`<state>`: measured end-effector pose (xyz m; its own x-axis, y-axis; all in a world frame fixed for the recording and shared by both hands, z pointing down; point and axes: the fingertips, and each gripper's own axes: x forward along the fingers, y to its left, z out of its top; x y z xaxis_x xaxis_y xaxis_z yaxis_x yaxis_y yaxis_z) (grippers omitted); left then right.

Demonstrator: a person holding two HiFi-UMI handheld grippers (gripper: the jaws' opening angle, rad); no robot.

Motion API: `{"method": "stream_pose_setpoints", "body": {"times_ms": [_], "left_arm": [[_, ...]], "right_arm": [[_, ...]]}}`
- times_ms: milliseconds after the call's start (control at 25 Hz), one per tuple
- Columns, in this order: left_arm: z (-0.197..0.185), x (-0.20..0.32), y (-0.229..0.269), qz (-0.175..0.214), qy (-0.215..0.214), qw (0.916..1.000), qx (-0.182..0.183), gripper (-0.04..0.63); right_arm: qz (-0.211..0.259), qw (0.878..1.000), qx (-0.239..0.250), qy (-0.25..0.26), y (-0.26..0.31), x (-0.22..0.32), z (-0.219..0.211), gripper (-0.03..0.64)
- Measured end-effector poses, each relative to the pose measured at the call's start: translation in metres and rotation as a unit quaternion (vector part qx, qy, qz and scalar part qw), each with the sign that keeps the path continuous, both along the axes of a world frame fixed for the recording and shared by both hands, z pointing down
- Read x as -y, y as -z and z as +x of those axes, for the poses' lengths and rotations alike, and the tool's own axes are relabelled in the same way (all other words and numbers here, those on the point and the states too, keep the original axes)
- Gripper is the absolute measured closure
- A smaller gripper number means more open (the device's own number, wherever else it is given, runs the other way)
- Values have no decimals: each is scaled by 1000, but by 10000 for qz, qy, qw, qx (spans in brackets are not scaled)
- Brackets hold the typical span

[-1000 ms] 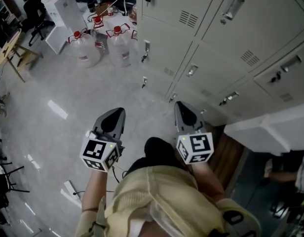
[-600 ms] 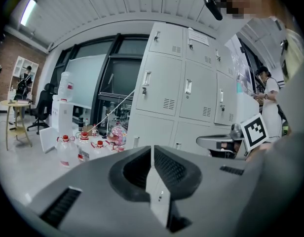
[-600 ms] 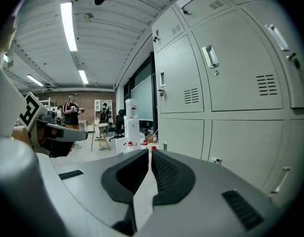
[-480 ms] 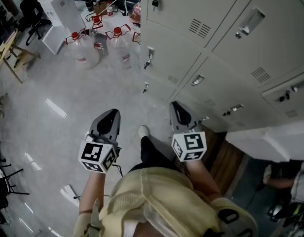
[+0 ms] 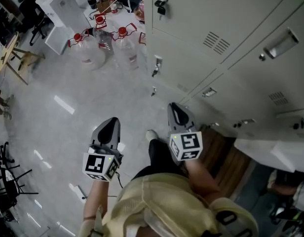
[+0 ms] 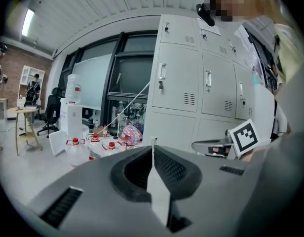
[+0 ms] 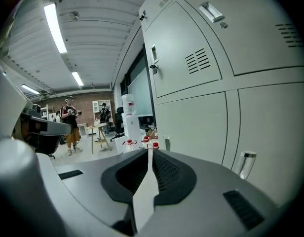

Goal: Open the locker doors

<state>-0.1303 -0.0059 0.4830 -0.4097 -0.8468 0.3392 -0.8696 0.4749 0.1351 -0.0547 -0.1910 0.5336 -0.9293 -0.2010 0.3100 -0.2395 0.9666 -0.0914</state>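
Observation:
A bank of grey lockers [image 5: 231, 58] fills the upper right of the head view, every door in sight closed. Small handles show on the doors [image 5: 158, 65], one with keys hanging [image 5: 162, 5]. My left gripper [image 5: 110, 125] is shut and empty over the pale floor, well left of the lockers. My right gripper [image 5: 175, 110] is also shut and empty, close to the lowest doors without touching them. In the right gripper view the jaws [image 7: 150, 149] lie together beside a door with a chrome handle [image 7: 246, 164]. The left gripper [image 6: 153, 141] points towards the lockers [image 6: 191, 88].
Large water bottles with red caps [image 5: 88, 46] stand on the floor by a white cabinet [image 5: 63, 14]. A wooden table [image 5: 11, 51] is at far left. A pale slab [image 5: 275, 152] juts out at lower right. People stand far off [image 7: 70, 125].
The lockers have drawn nearer and larger in the head view. Both grippers stayed shut and shifted slightly lower in the picture. A shoe has appeared between them.

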Motion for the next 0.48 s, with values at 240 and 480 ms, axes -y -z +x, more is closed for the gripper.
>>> {"method": "stream_pose_setpoints", "body": {"times_ms": [240,480], "left_arm": [[-36,15,-3,129,170,9997,-124,589],[-57,26,-9,85,103,9997,-207,589]], "right_arm": [[-28,9999,-146,77,-7,16,-41,609],[-83,9993,-290,231,-20,25,-82,569]]}}
